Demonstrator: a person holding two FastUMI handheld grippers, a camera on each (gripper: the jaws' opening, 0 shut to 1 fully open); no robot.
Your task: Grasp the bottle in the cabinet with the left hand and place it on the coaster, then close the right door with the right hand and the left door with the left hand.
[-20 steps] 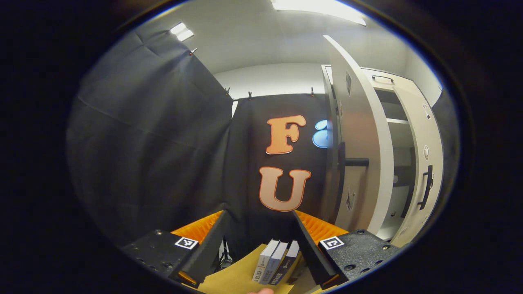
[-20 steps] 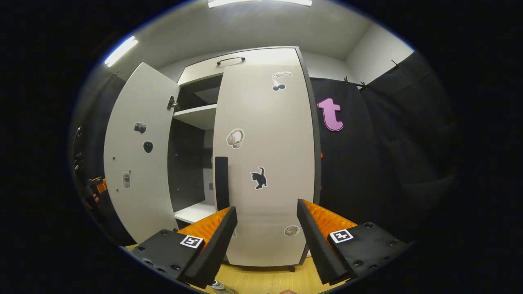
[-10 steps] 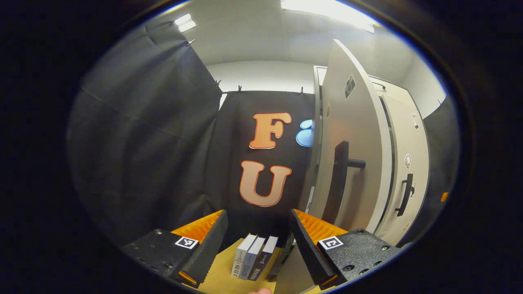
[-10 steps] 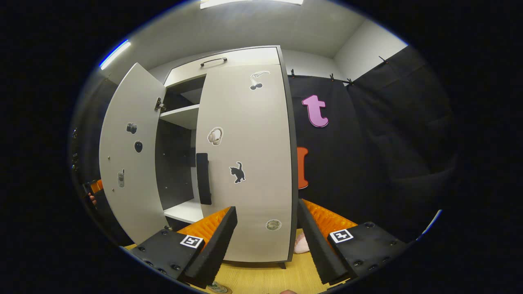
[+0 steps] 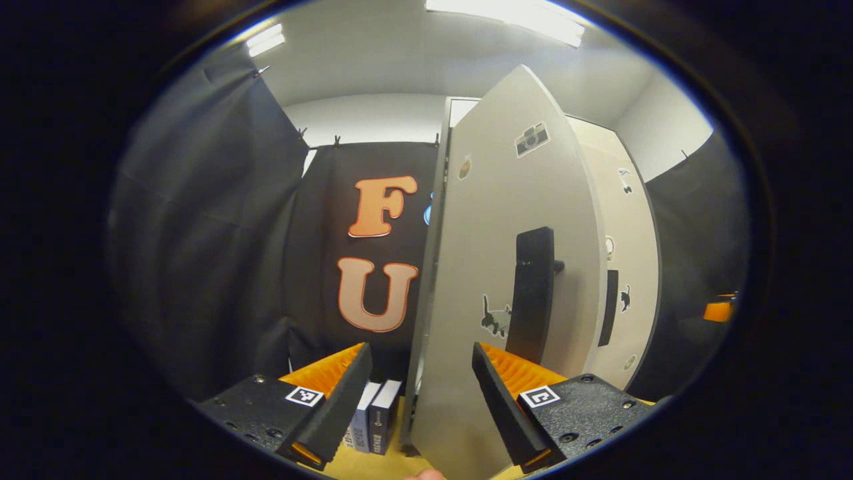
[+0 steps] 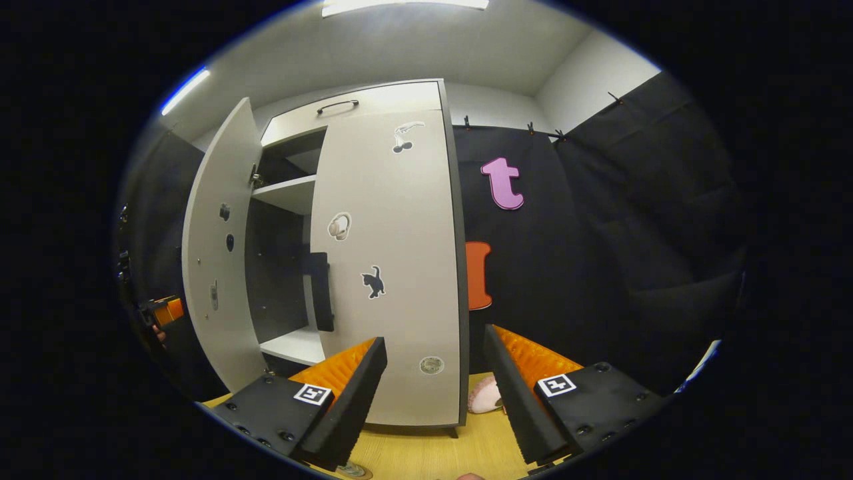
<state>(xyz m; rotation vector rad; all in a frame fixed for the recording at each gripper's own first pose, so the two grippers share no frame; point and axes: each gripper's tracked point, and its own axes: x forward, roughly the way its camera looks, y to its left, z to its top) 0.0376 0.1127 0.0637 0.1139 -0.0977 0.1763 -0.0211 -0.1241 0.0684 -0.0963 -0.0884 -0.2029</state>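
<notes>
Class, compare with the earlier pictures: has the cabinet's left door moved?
Yes. In the right gripper view the left door has swung toward the shut right door, narrowing the gap over the shelf.

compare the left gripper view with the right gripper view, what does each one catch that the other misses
Left gripper view: the front of the left door with its handle, a camera sticker, and books on the table, between the open left claw.

Right gripper view: the cabinet's shelf, the left door's inner face, and a pink object by the cabinet's base.

Both: the shut right door with its cat sticker, and the wooden table.
</notes>
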